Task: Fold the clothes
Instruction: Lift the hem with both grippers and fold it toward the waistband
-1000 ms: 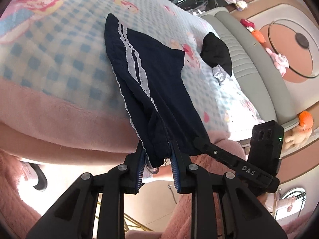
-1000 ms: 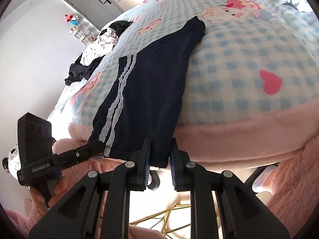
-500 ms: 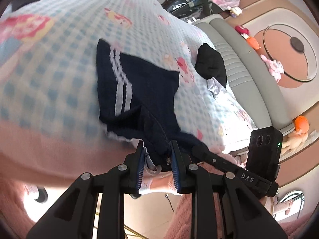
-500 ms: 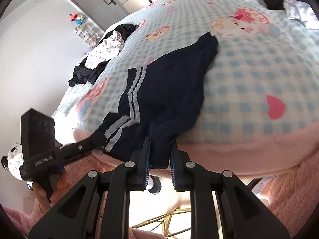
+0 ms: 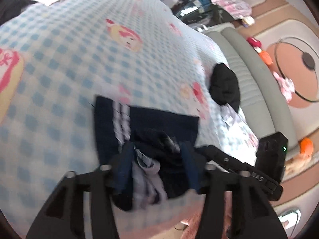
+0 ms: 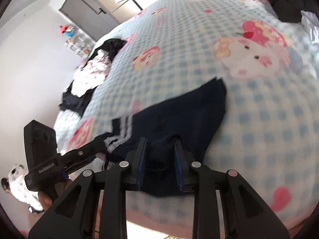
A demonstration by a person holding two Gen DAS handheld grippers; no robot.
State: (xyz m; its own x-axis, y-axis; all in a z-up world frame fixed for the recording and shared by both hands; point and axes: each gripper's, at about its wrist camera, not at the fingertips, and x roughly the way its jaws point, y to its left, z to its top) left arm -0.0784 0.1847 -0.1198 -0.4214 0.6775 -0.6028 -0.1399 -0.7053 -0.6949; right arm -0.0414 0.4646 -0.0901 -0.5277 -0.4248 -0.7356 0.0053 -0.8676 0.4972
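Navy shorts with white side stripes [image 5: 159, 121] lie doubled over on the blue-checked cartoon bedspread [image 5: 79, 49], near its front edge. My left gripper [image 5: 158, 155] stands over the waistband end, its jaws spread wide, with bunched navy cloth and a pale lining loose between them. Seen from the right wrist, the shorts [image 6: 179, 115] spread across the bedspread [image 6: 259, 119]. My right gripper [image 6: 159, 153] sits at their near edge, jaws a little apart, dark cloth filling the gap. Each view shows the other gripper beside its own.
A black garment [image 5: 225, 87] lies near the grey padded headboard [image 5: 255, 75]. A heap of dark and white clothes [image 6: 89, 73] sits at the bed's far side. Grey wardrobes [image 6: 93, 10] stand behind, and plush toys [image 5: 265, 55] sit on the ledge.
Both grippers carried the waistband up from the bed's edge and over the shorts, doubling them. The jaws of both have widened, the left more than the right.
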